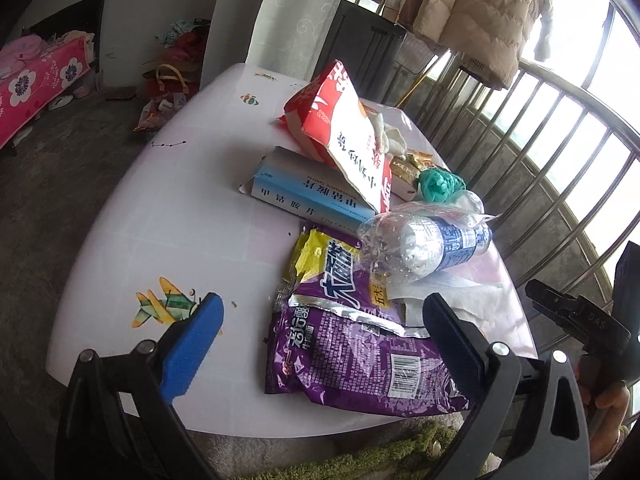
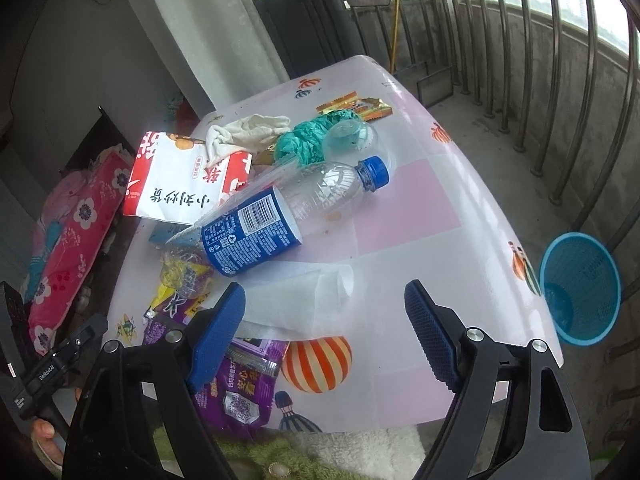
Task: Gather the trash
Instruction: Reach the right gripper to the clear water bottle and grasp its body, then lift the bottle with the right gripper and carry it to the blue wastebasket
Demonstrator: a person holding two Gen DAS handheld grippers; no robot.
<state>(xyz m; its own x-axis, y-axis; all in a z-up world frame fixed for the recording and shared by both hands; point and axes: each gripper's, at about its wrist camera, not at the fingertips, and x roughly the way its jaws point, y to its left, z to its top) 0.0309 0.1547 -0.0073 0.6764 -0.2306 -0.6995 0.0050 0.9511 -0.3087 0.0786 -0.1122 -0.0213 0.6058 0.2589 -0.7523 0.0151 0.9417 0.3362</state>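
Note:
Trash lies heaped on a white and pink table (image 1: pixel 160 208). My left gripper (image 1: pixel 322 304) is open above a purple snack bag (image 1: pixel 352 356), its pads clear of the bag. Behind the bag are a clear bottle with a blue label (image 1: pixel 432 244), a blue and white box (image 1: pixel 304 196), a red and white bag (image 1: pixel 344 128) and a crumpled teal plastic bag (image 1: pixel 438 184). My right gripper (image 2: pixel 325 292) is open over a white tissue sheet (image 2: pixel 296 292), just in front of the bottle (image 2: pixel 280 216). A white cloth (image 2: pixel 244 132) and candy wrappers (image 2: pixel 356 108) lie further back.
A blue mesh wastebasket (image 2: pixel 580 288) stands on the floor off the table's right edge, beside a metal railing (image 2: pixel 560 80). A bed with a pink flowered cover (image 1: pixel 36 80) is to the left. A green fuzzy fabric (image 1: pixel 380 456) sits below the table's near edge.

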